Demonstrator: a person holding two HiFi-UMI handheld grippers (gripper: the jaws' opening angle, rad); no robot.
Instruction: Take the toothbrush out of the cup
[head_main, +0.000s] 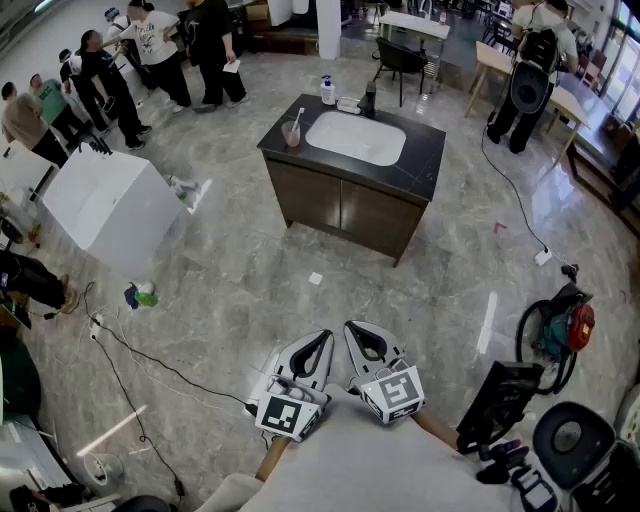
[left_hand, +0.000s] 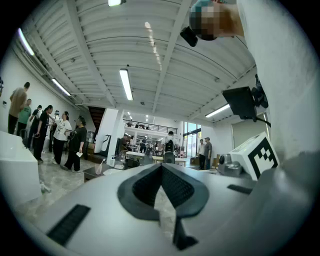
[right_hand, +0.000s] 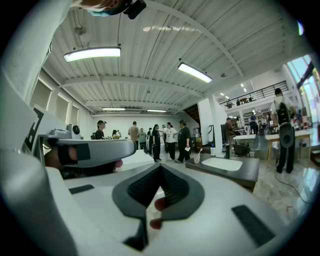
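A clear cup (head_main: 292, 133) with a toothbrush (head_main: 297, 120) standing in it sits on the left corner of a dark counter (head_main: 425, 160) with a white sink, across the floor from me. In the left gripper view the cup (left_hand: 98, 168) is small and far off; in the right gripper view the cup (right_hand: 197, 158) stands beside the basin. My left gripper (head_main: 324, 338) and right gripper (head_main: 353, 329) are held side by side low in the head view, well short of the counter. Both are shut with nothing between the jaws: left gripper (left_hand: 161, 167), right gripper (right_hand: 160, 167).
A soap bottle (head_main: 328, 90) and a dark bottle (head_main: 369, 98) stand behind the sink. A white box (head_main: 110, 205) and a group of people (head_main: 150, 50) are at the left. Cables (head_main: 130, 350) cross the marble floor. Equipment (head_main: 555, 330) sits at the right.
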